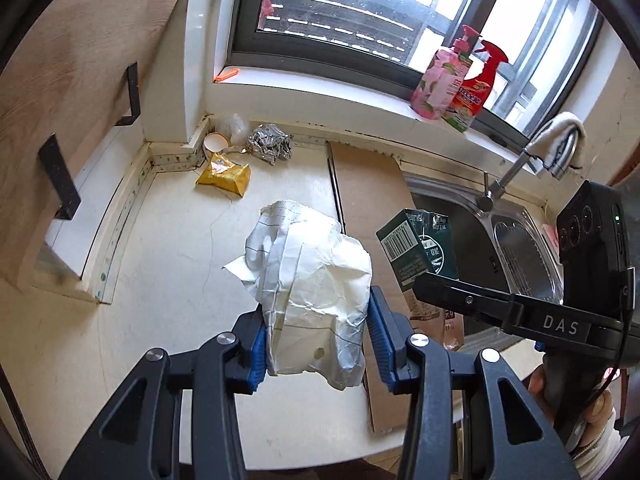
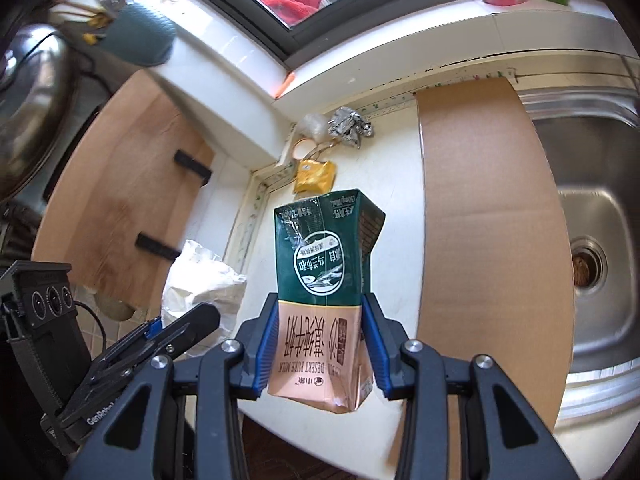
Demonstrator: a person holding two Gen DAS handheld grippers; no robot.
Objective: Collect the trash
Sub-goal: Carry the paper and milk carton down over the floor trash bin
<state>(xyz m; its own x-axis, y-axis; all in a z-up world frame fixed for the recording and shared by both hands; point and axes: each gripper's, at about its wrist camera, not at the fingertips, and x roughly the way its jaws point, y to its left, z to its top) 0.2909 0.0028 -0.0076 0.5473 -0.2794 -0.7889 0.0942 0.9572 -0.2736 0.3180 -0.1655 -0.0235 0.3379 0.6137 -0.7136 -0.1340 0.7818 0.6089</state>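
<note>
Above the worktop, in the left wrist view, the left gripper is clamped on a crumpled paper wad, held clear for carrying off. A yellow packet and foil ball wait in the worktop's back corner. "DAS" shows on the other tool. In the right wrist view, the right gripper squeezes a green milk carton upside down, reading "DESERT PURE MILK". "GenRobot" marks the neighbouring tool.
</note>
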